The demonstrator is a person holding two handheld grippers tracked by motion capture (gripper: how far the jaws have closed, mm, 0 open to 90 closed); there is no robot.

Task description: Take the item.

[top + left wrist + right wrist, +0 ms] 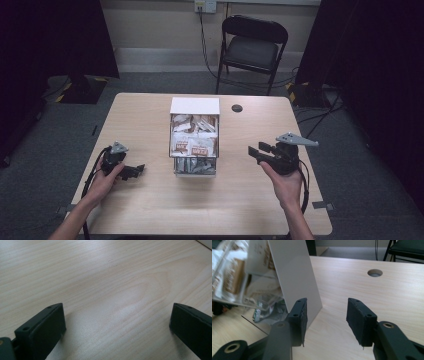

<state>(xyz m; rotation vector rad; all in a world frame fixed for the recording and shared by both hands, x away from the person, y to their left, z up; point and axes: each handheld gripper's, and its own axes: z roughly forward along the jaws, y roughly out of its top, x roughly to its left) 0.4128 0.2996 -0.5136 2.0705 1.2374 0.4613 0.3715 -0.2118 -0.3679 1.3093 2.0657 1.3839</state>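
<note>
Left gripper (131, 171) sits low on the table (150, 210), held in the person's left hand (104, 181), jaws spread wide with nothing between them — in the left gripper view its two black pads (47, 327) frame bare pale wood grain and nothing else. Over on the other side, the right gripper (261, 152) is up off the surface in the right hand (284, 184), grey three-cornered plate (297, 139) on top, jaws pointing in toward the middle of the table; they're parted too, a narrower gap, and empty. Between the two grippers stands a clear dispenser box (194, 145) with a white top, stacked with brown-and-white packets (199, 146) and some silvery ones at the bottom. In the right gripper view the box's white side panel (294, 277) rises just beyond the left-hand jaw, close but apart from it, with packets showing blurred through the clear front. Farther back there's a round cable hole (237, 108) in the tabletop, right of the box, and beyond the far edge a black folding chair (252, 47) against the wall, cables trailing across the grey floor
</note>
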